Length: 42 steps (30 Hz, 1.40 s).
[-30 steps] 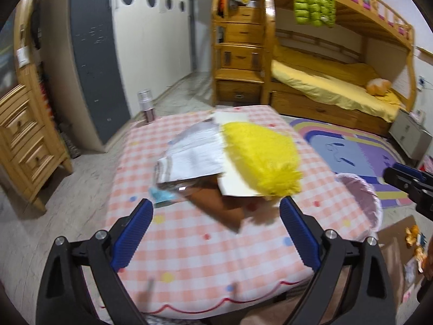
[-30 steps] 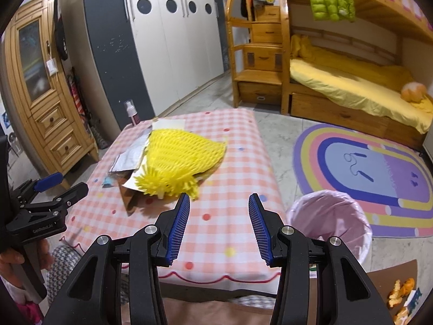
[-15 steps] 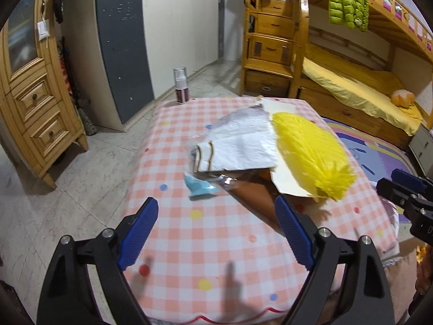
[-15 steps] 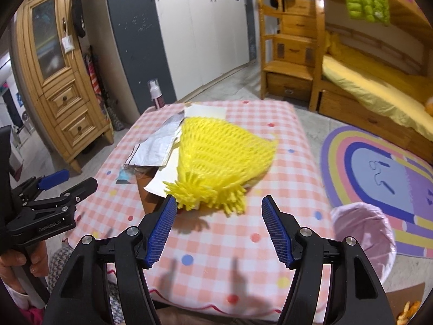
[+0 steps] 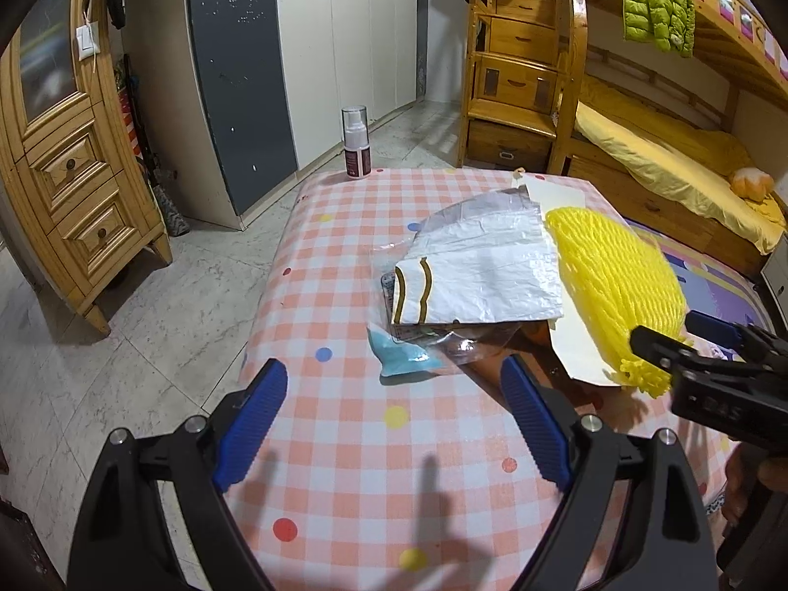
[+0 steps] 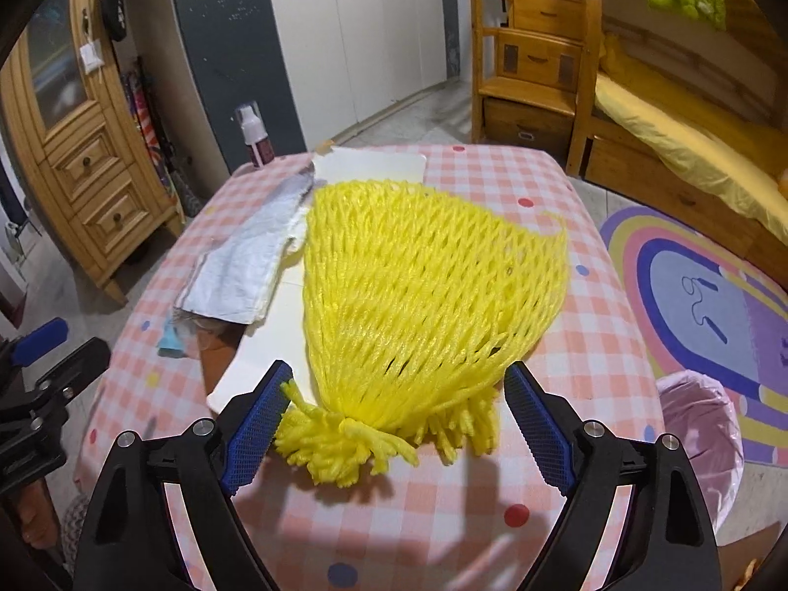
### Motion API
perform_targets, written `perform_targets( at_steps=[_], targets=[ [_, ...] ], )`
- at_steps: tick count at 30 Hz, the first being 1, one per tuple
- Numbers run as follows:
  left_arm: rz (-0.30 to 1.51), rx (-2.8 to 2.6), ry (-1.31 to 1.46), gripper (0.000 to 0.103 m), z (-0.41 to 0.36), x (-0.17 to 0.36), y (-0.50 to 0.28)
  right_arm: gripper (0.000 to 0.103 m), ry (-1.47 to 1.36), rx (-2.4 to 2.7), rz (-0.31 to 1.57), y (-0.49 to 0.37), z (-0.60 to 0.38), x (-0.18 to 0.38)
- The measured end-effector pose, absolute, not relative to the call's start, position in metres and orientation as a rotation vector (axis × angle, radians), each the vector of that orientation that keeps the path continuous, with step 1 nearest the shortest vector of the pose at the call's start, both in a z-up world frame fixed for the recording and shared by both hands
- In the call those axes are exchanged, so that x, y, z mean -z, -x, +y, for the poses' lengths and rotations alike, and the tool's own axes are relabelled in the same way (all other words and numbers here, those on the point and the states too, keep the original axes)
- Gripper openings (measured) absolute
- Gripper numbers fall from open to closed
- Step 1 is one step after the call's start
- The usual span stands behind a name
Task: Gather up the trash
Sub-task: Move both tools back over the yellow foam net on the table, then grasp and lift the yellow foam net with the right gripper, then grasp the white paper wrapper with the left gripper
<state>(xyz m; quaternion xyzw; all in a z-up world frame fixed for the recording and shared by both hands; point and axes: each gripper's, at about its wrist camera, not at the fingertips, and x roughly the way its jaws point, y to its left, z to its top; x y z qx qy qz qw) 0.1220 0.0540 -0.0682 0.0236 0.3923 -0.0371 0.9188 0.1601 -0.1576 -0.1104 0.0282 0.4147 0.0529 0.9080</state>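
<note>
1. Right tongs (image 6: 396,418): jaws wide apart, straddling the frayed end of the yellow foam fruit net (image 6: 418,295), nothing gripped.
2. Left tongs (image 5: 394,416): wide apart, empty, above the pink checked counter (image 5: 344,468).
3. Net lies on white card (image 6: 268,344), beside the crumpled white plastic bag (image 5: 482,271).
4. Pink-lined bin (image 6: 699,423) sits right of the counter.

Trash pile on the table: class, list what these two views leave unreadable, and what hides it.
- Brown sheet, left view: mostly covered by the white bag and card; its extent is hidden.
- Bin, right view: contents hidden by its pink liner and the right gripper.
- Bottle, both views: label too small to read.
</note>
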Motion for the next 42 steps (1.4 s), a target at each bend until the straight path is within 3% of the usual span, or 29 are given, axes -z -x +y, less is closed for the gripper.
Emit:
perform_targets(
  at_steps=[1,3,4,8,9,17,27,32,38,42],
  targets=[
    [0.809,0.08,-0.047,0.086,0.054,0.069,-0.121,0.085,-0.06,-0.113,0.864,-0.162,-0.157,0.113],
    [0.809,0.085,-0.049,0.086,0.055,0.069,-0.12,0.061,-0.044,-0.102,0.876,-0.161,-0.156,0.117],
    [0.806,0.087,-0.05,0.086,0.054,0.069,-0.118,0.058,-0.041,-0.095,0.87,-0.158,-0.157,0.116],
    [0.794,0.098,-0.058,0.086,0.052,0.064,-0.113,0.017,-0.039,-0.069,0.834,-0.144,-0.167,0.105],
    [0.791,0.102,-0.059,0.086,0.05,0.063,-0.112,0.012,-0.042,-0.056,0.822,-0.139,-0.172,0.101],
    [0.779,0.131,-0.092,0.086,0.035,0.059,-0.107,0.01,-0.065,-0.04,0.758,-0.111,-0.202,0.067],
    [0.804,0.18,-0.113,0.085,0.011,0.068,-0.131,0.011,-0.108,-0.078,0.785,-0.092,-0.212,0.066],
    [0.824,0.223,-0.149,0.073,-0.008,0.074,-0.153,0.011,-0.132,-0.073,0.788,-0.097,-0.219,0.067],
    [0.846,0.243,-0.197,0.073,-0.032,0.086,-0.18,0.011,-0.146,-0.072,0.796,-0.102,-0.225,0.072],
    [0.874,0.226,-0.237,0.058,-0.042,0.097,-0.195,0.011,-0.154,-0.07,0.803,-0.106,-0.227,0.075]
  ],
)
